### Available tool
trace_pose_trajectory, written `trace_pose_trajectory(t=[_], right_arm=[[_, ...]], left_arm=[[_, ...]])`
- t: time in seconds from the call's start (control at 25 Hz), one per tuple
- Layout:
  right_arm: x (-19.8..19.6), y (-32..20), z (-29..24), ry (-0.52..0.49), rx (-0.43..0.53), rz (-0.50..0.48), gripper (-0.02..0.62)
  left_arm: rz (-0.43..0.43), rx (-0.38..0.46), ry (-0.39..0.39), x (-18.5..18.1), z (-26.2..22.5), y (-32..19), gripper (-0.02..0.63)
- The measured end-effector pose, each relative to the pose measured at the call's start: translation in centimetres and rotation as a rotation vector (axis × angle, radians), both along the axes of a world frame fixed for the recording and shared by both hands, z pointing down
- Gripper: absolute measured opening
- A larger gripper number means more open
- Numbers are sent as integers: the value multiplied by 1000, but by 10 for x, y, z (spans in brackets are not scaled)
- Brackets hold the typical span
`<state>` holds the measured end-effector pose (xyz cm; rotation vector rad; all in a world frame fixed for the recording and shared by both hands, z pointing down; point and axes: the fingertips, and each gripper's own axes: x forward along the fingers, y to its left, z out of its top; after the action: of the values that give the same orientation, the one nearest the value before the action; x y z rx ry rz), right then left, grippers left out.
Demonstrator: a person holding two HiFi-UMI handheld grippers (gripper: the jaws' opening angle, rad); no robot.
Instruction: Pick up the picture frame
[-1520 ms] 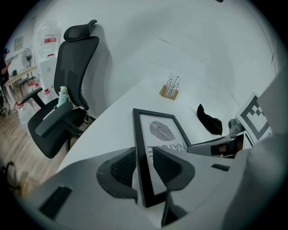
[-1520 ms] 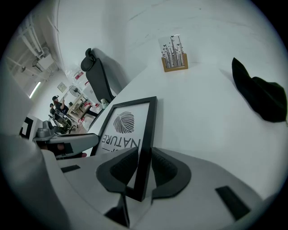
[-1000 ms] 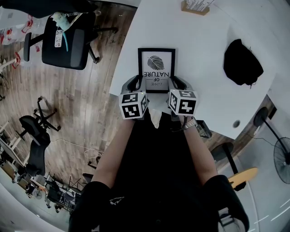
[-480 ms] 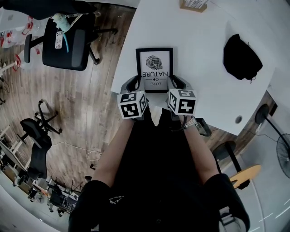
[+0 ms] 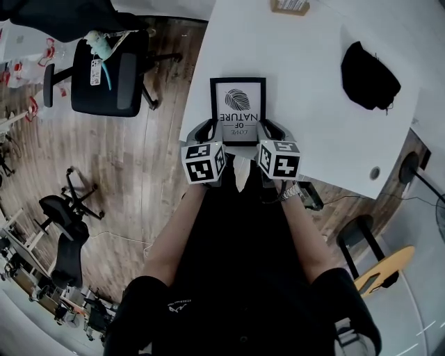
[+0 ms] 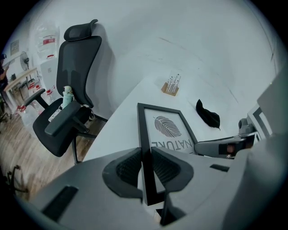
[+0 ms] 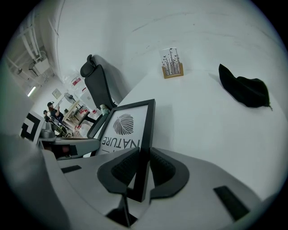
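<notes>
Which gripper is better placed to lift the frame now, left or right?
Neither alone. The left gripper is shut on the left edge of the frame, and the right gripper on its right edge. Lifting with both together seems best.

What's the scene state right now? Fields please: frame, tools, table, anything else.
picture frame: black, leaf print, "NATURE" lettering, at the table's near edge
left tool: shut on the frame's left bar
right tool: shut on the frame's right bar
lifted clear: cannot tell
table: white
also on table: black cloth; wooden holder at the far edge
beside table: black office chair
</notes>
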<state>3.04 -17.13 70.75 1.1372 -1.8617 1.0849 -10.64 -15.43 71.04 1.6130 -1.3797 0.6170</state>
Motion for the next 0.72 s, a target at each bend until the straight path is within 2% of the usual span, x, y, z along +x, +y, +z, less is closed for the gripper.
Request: trace_pose_trajectory(t=[0.48,0.72], right_arm=[[-1,22,-18,-9,57,118,72],[1,31,-37,-5,97,147,72]], left_arm=[[109,57,-5,-2,-20,7,75],[130,98,-2,-1,-37,12,75]])
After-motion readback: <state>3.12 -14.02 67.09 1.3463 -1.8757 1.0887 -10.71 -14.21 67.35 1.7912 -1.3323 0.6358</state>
